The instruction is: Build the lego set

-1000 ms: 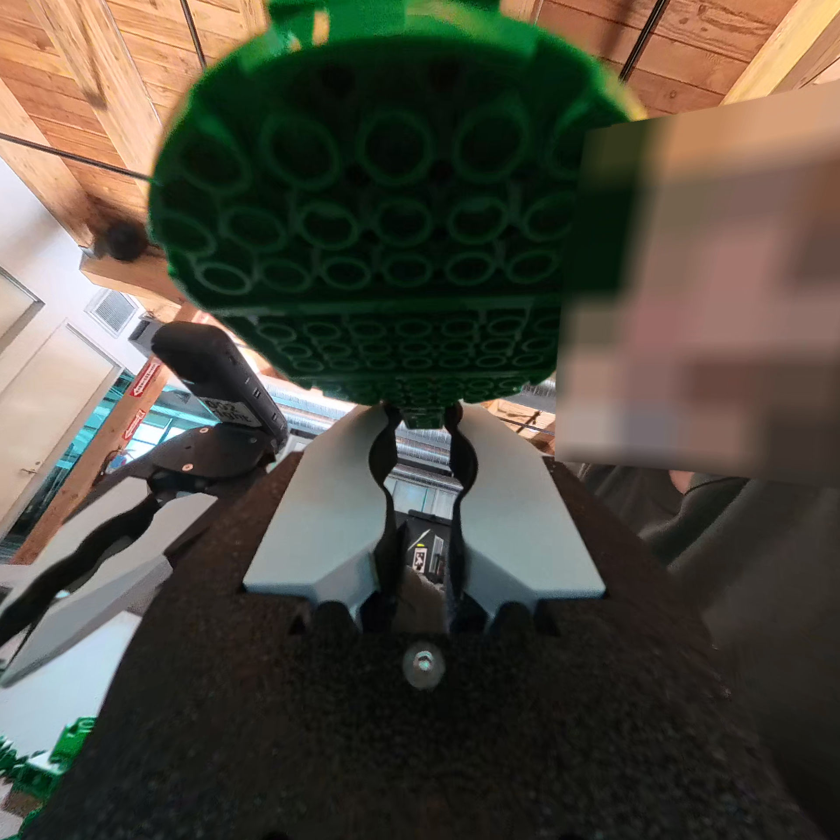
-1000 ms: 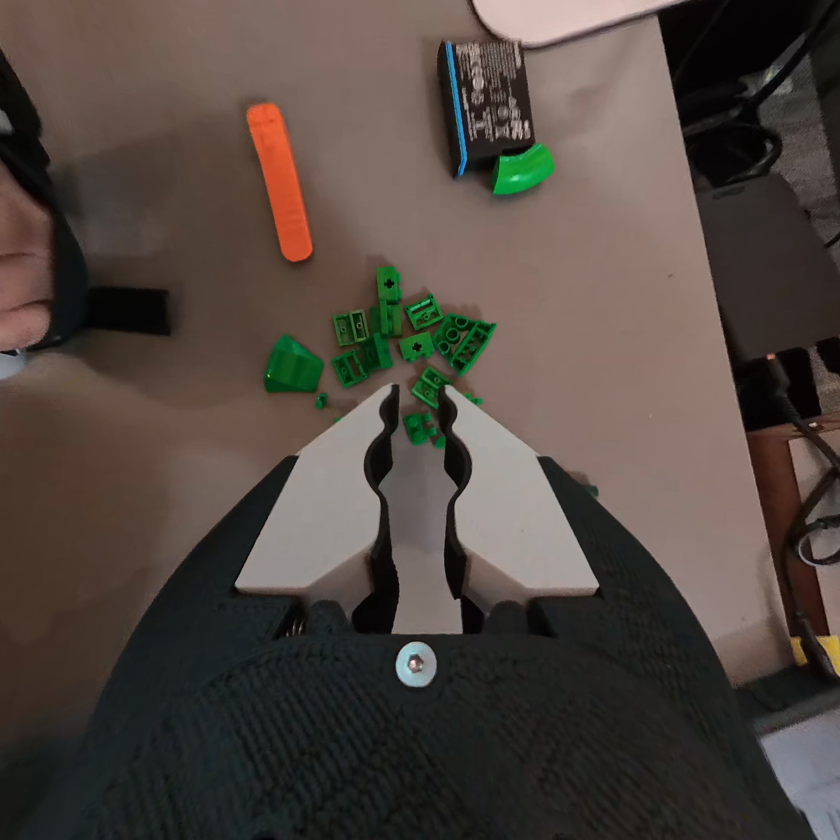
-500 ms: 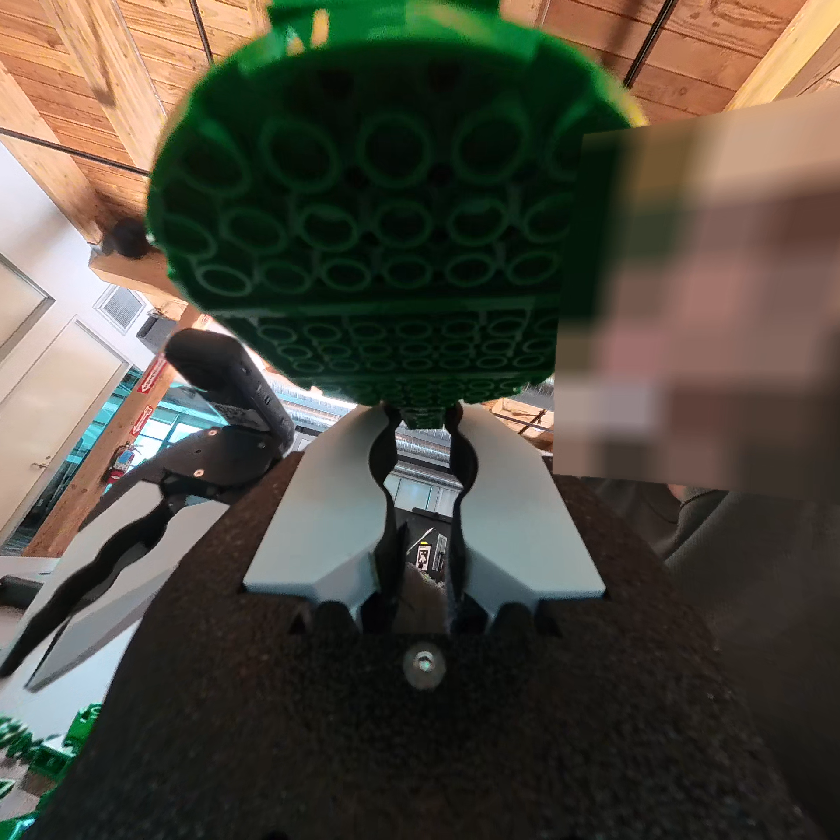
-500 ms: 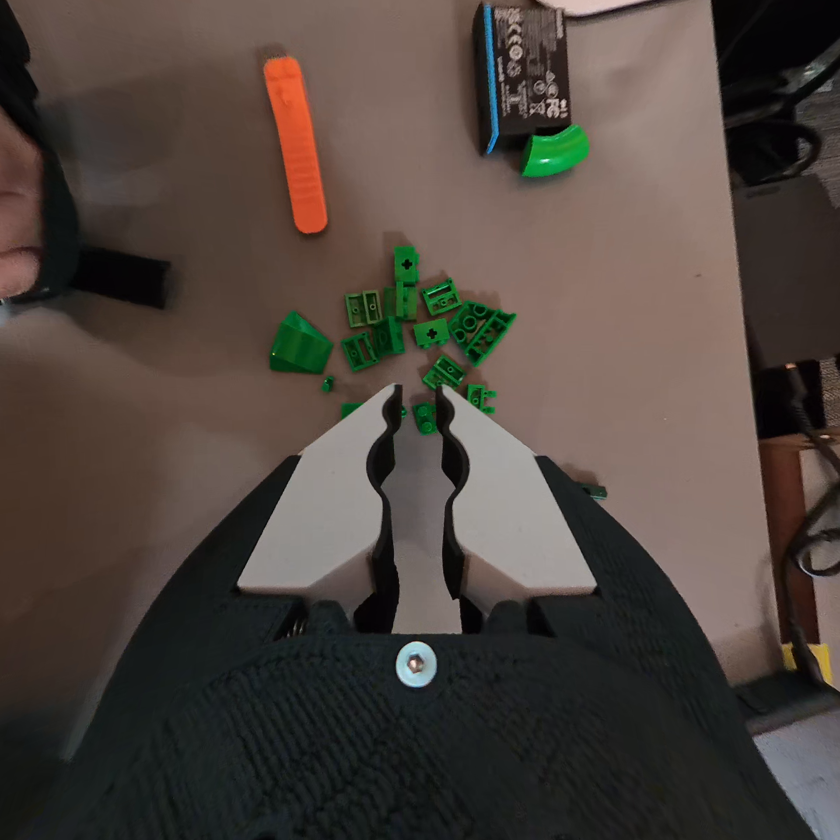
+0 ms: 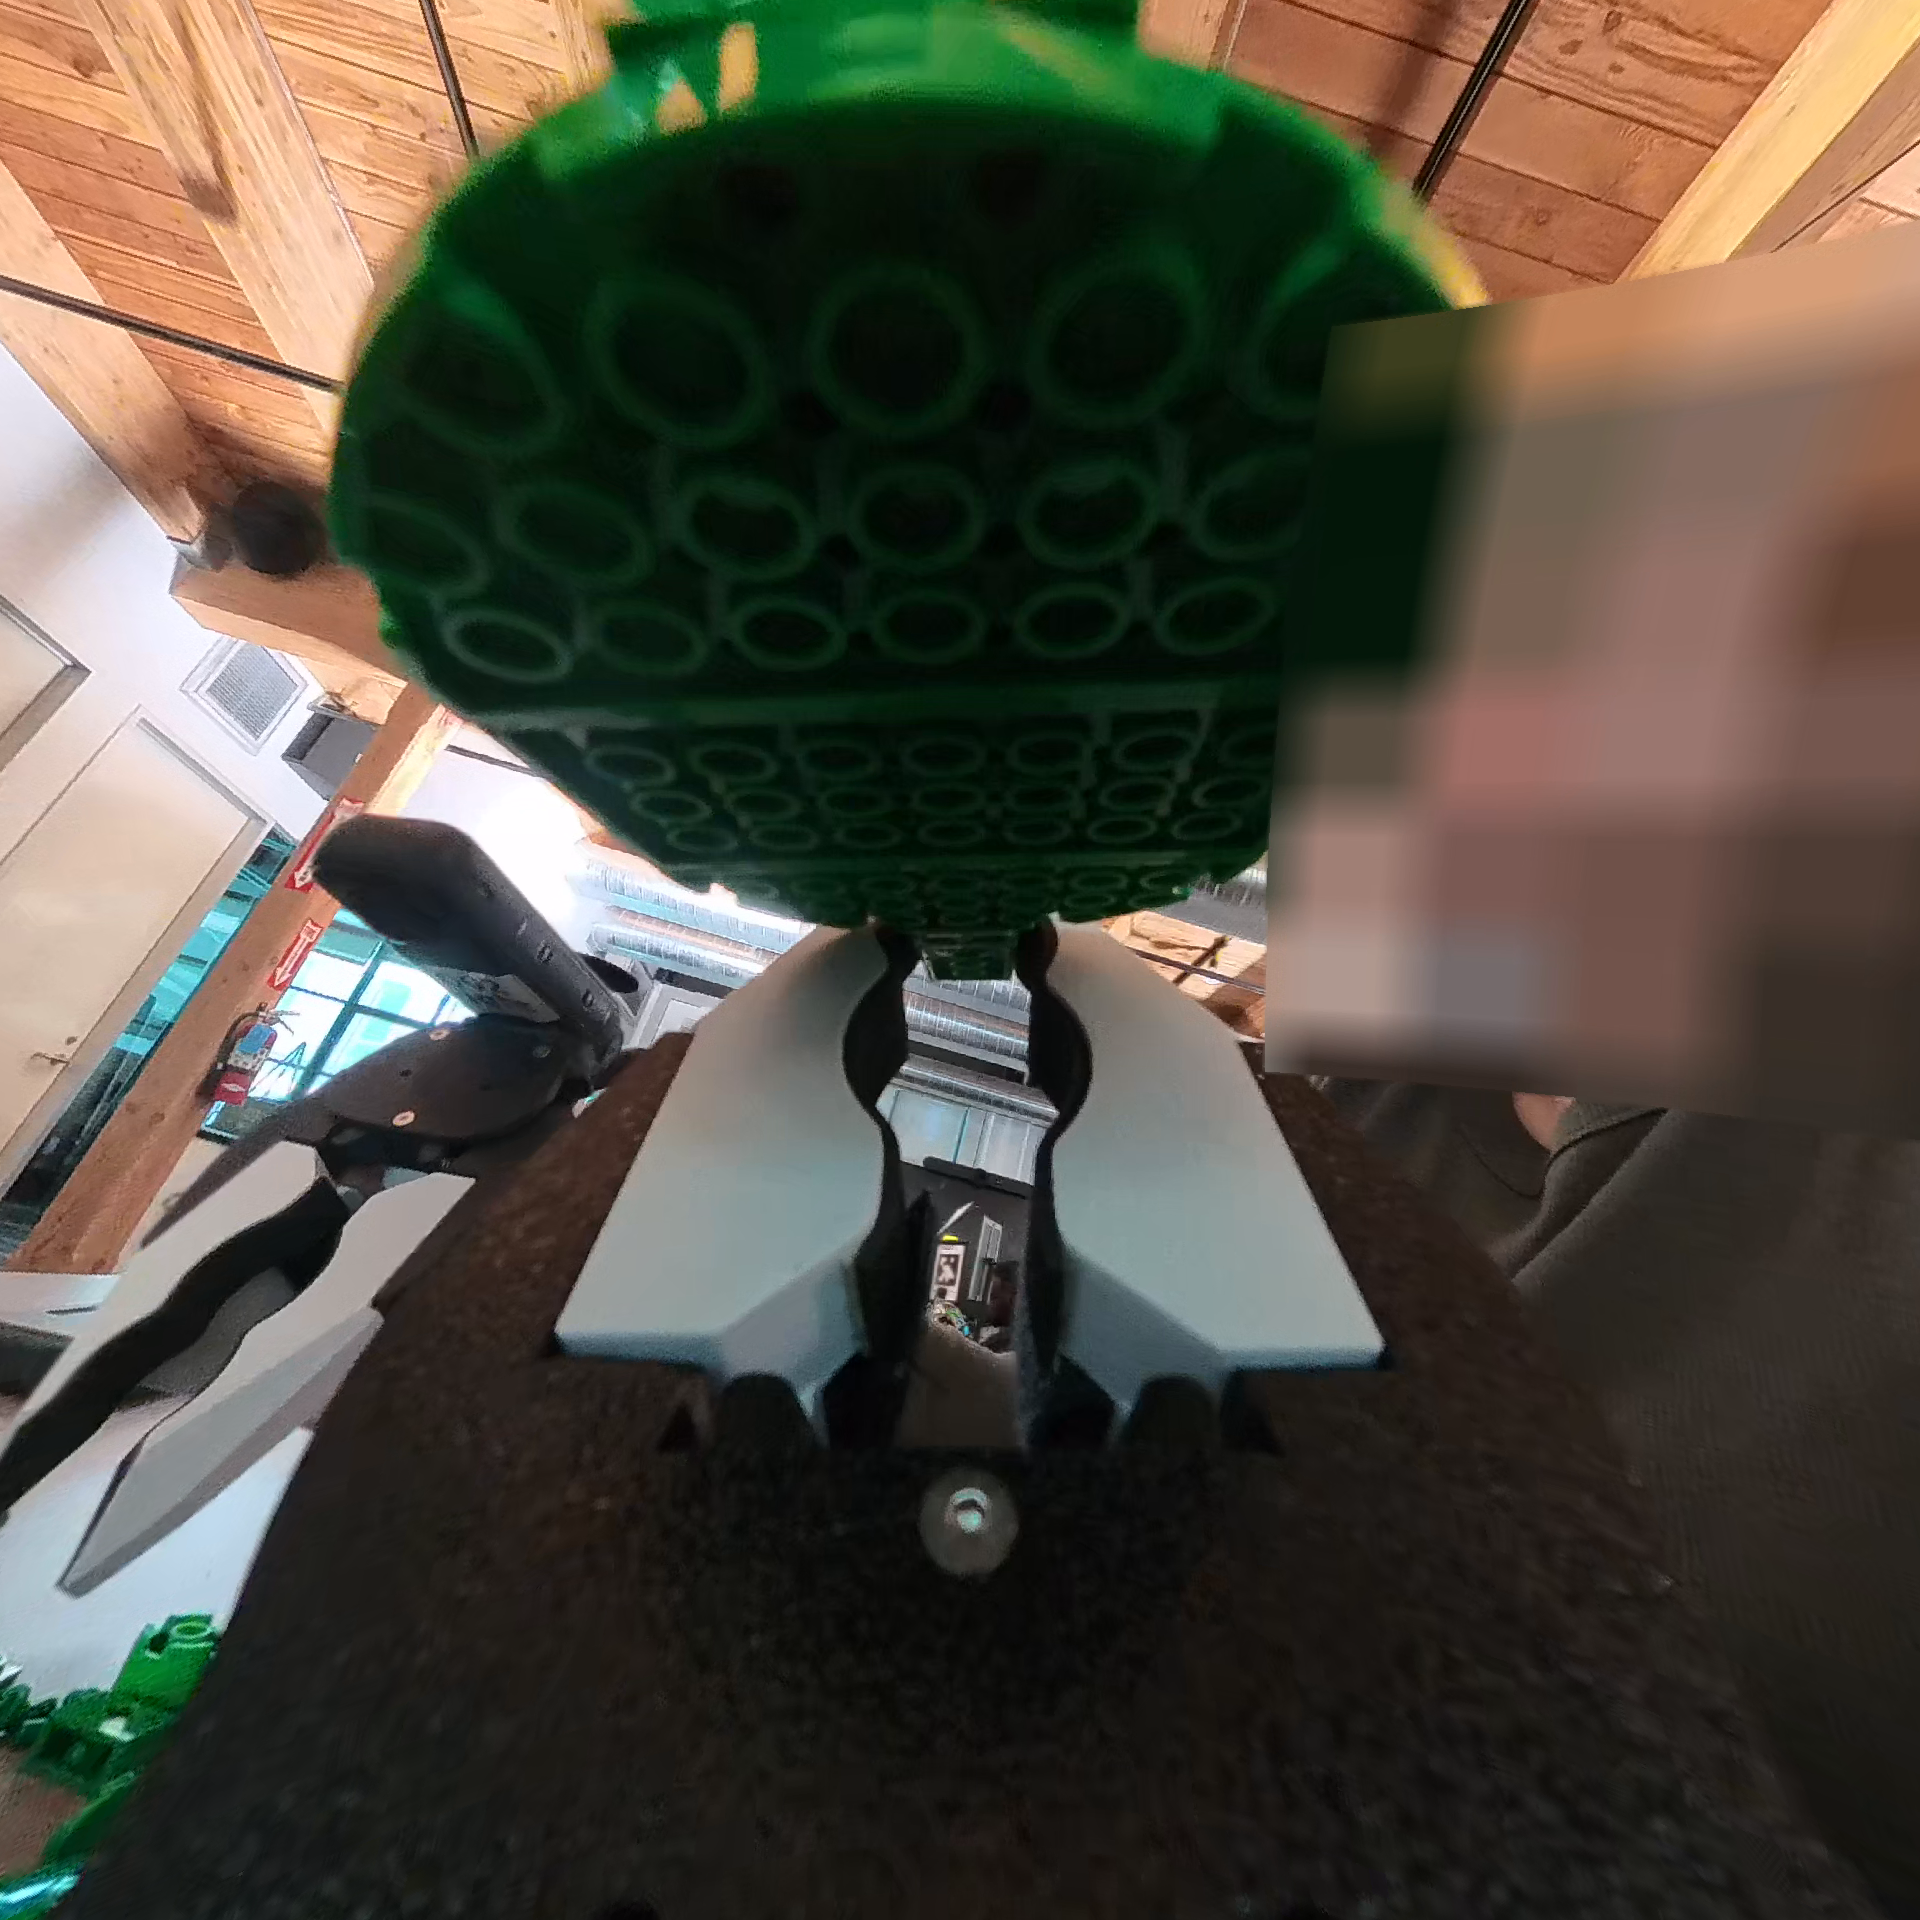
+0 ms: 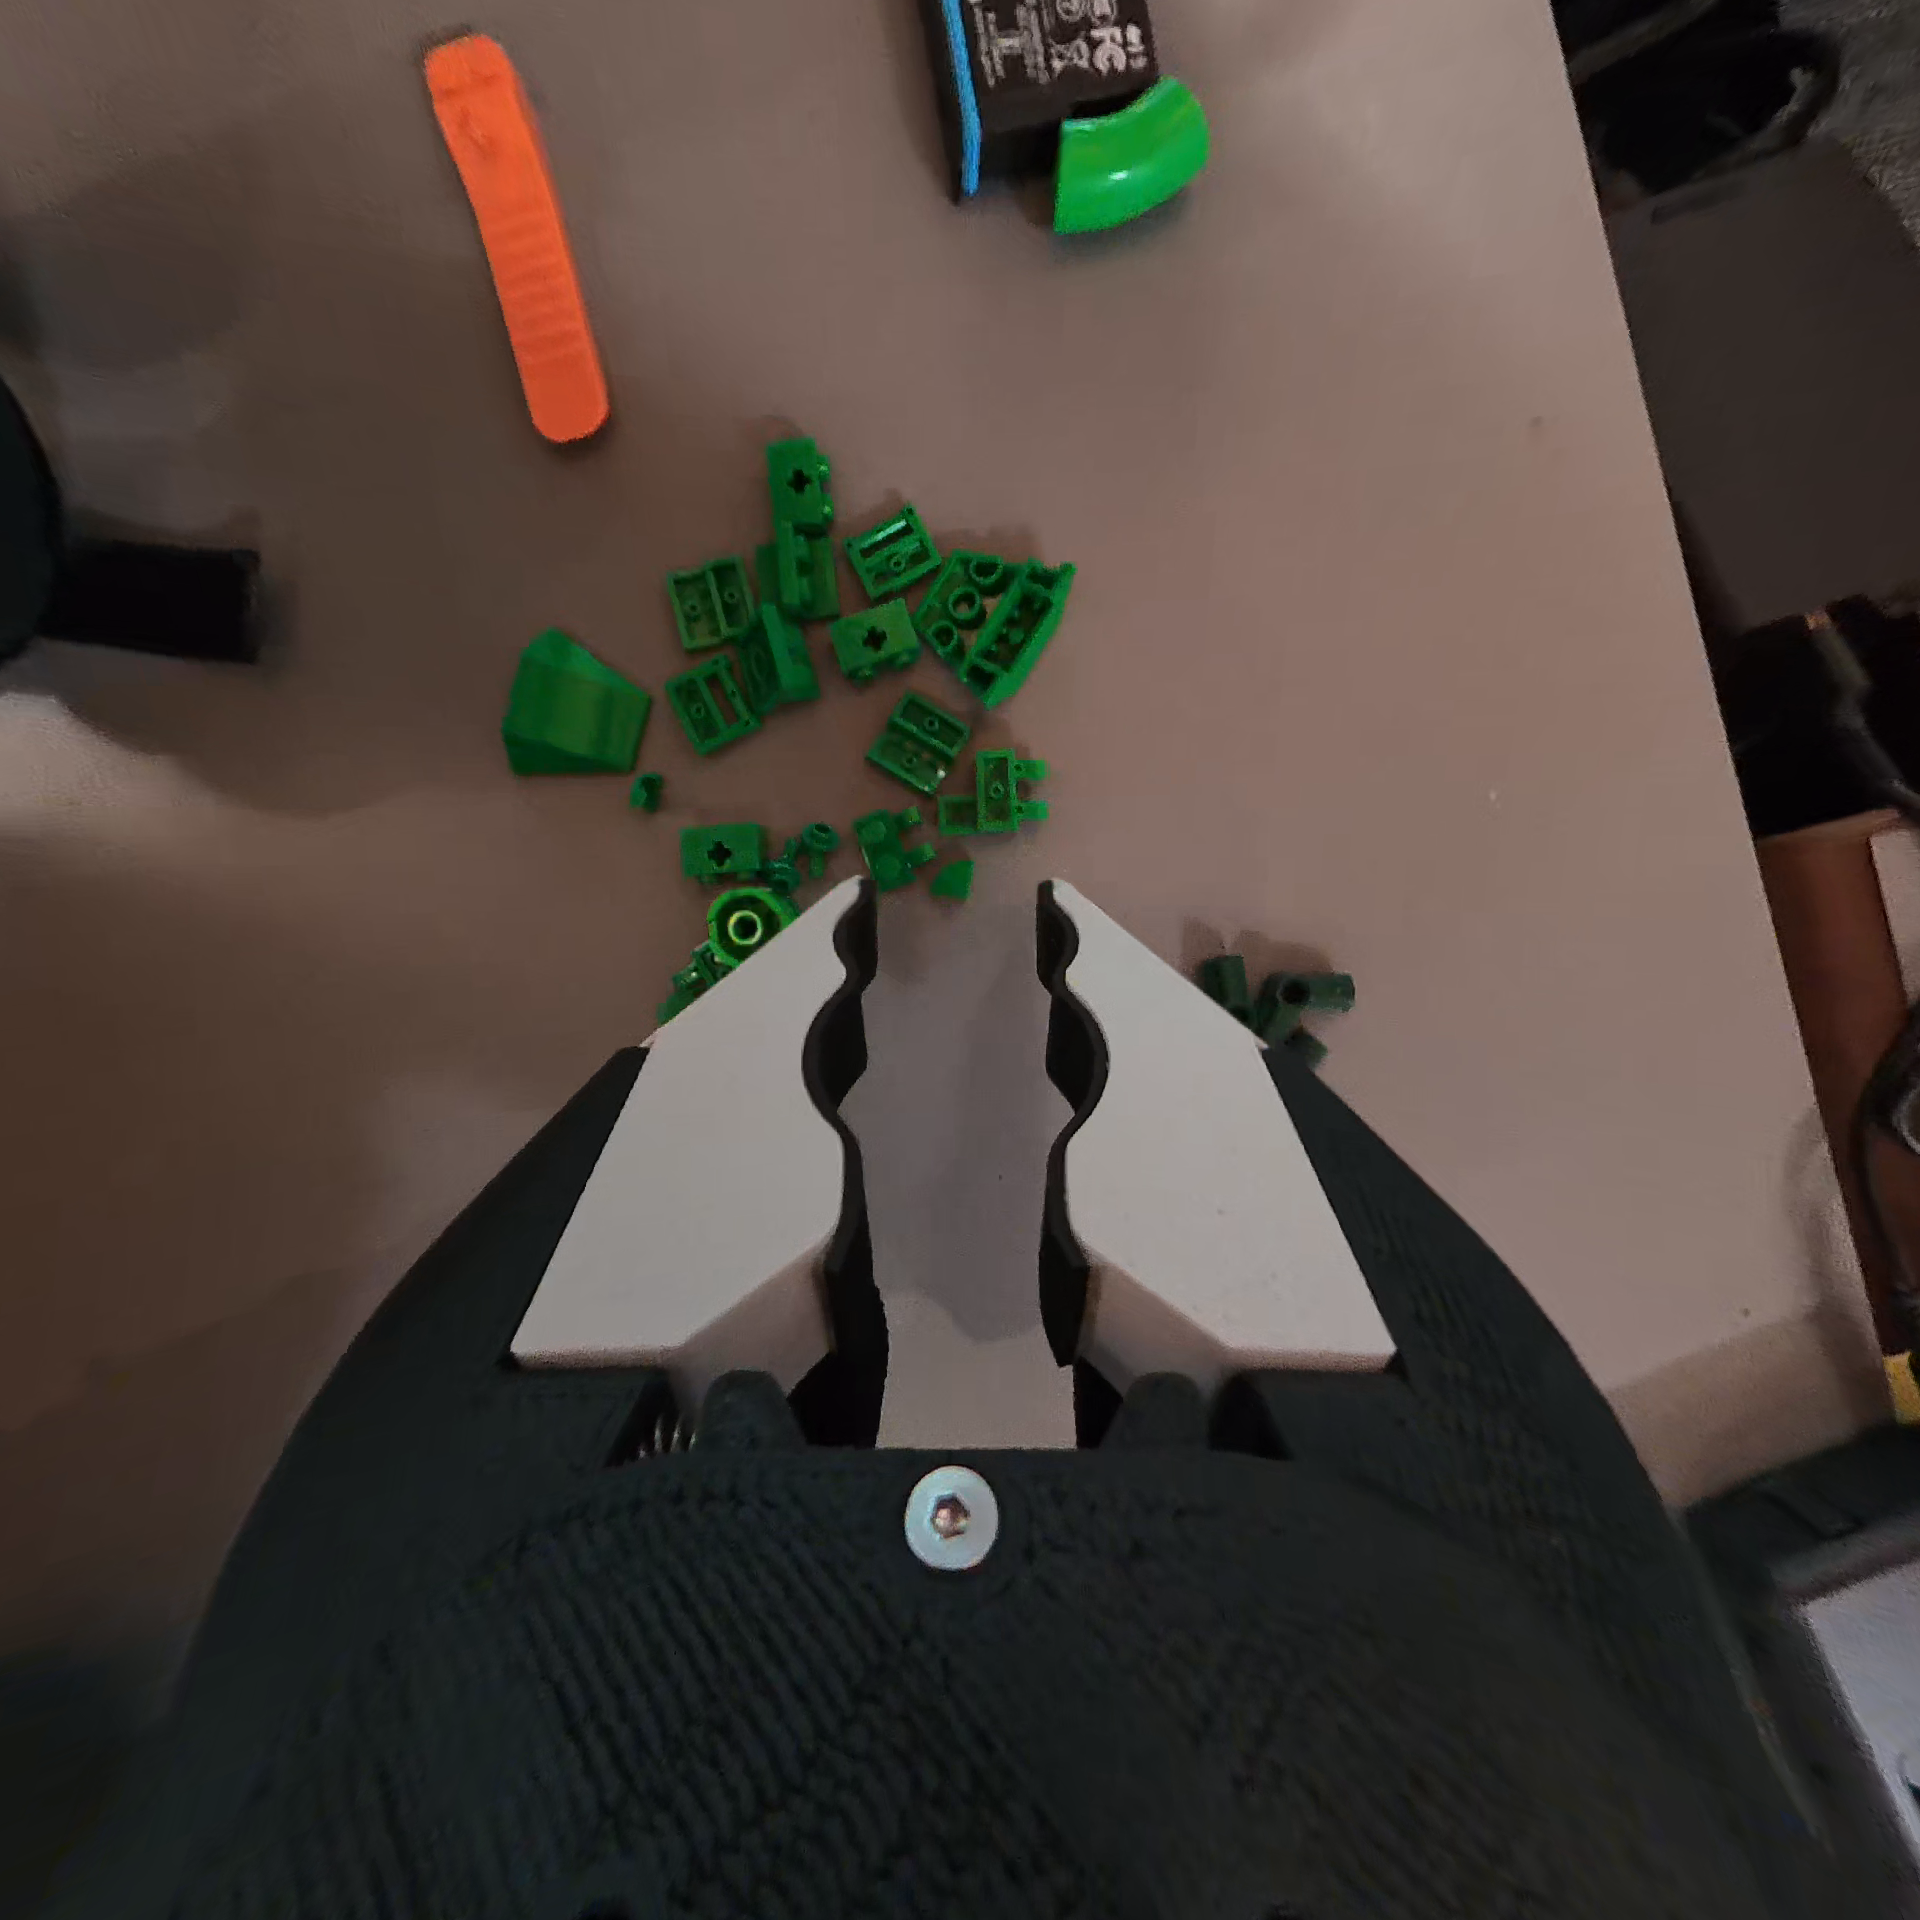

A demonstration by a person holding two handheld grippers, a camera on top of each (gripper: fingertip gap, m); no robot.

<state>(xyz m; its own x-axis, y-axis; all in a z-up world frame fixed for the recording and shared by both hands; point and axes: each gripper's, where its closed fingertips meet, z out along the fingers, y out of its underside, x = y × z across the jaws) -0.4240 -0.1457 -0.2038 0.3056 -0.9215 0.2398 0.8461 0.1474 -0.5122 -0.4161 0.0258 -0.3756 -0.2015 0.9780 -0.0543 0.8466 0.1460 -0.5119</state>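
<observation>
My left gripper (image 5: 968, 940) is shut on the edge of a large round green lego assembly (image 5: 852, 499), held up with its underside toward the camera and the ceiling behind it. My right gripper (image 6: 954, 902) is open and empty, pointing down at the table just short of a heap of small green lego pieces (image 6: 831, 665). A green sloped piece (image 6: 571, 707) lies at the heap's left. Some dark green pins (image 6: 1278, 1003) lie right of the right finger. The right gripper also shows at the lower left of the left wrist view (image 5: 208, 1351).
An orange brick separator (image 6: 520, 239) lies on the grey table (image 6: 1299, 520) at the upper left. A black box (image 6: 1039, 73) with a bright green curved piece (image 6: 1127, 156) against it is at the top. The table edge runs down the right. A black object (image 6: 156, 603) sits far left. Measured from the fingertips, the green sloped piece (image 6: 571, 707) is 7 cm or so from the right gripper and 20 cm from the left.
My right gripper has opened wider and moved back toward me from the green heap, uncovering more pieces. The left gripper holds the green assembly nearly still.
</observation>
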